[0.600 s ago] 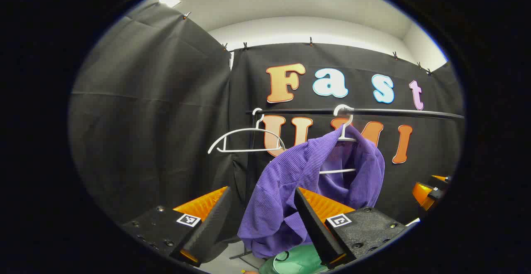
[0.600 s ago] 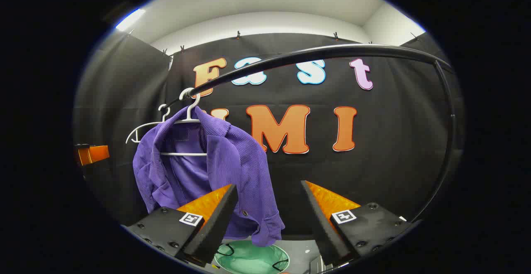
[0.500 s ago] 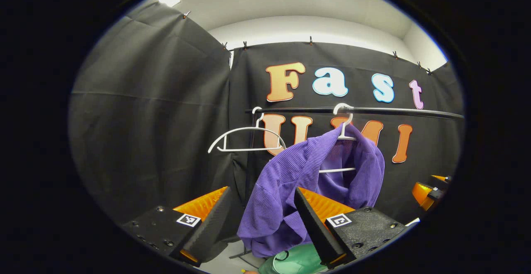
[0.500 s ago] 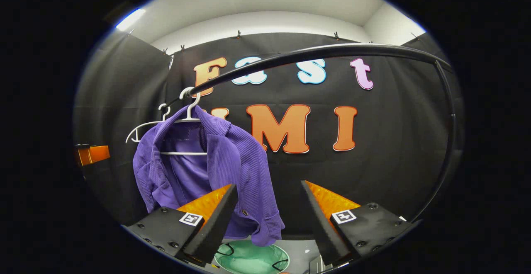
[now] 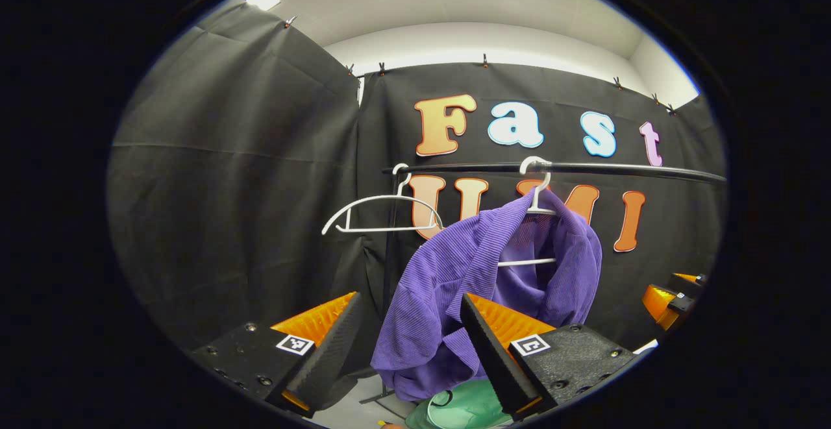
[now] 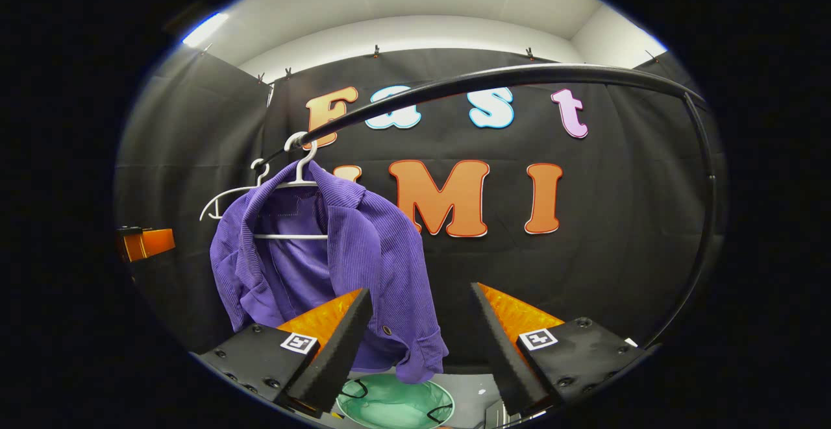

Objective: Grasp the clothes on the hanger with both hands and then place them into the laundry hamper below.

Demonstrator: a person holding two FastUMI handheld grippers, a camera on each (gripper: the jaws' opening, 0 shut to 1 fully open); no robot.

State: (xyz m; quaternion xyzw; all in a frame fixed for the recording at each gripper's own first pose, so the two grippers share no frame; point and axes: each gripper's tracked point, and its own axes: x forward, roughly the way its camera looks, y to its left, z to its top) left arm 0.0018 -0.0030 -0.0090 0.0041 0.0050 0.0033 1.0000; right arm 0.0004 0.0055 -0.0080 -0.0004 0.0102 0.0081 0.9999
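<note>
Left tool (image 5: 409, 338) spread wide, jaws well apart, gripping nothing; purple ribbed-fabric shirt (image 5: 480, 286) seen through the gap, hem hanging between the fingers (image 5: 324, 344) in the left gripper view, contact with either finger not possible to tell. Right tool (image 6: 422, 338) likewise wide open and empty, pointed to the right of the shirt (image 6: 363, 254), with the shirt's lower corner showing just past its left finger (image 6: 331, 351) in the right gripper view.

Shirt draped on a white plastic hanger (image 5: 533, 221), hooked over the black metal rail (image 5: 623, 171); (image 6: 493, 78) fabric slumped off one shoulder and hanging lower on that side. Second bare white plastic hanger (image 5: 383, 211) on the same rail, farther along from the shirt, toward the rail's end post; also visible behind the shirt in the right gripper view (image 6: 224, 198).

Round green laundry hamper (image 6: 396, 403) with black loop handles directly below the shirt, open mouth up, on the pale floor; its rim also seen under the shirt's hem in the left gripper view (image 5: 461, 406).

Other tool seen at the edge of each view, level with the shirt's lower half (image 5: 669, 299) (image 6: 143, 242).
</note>
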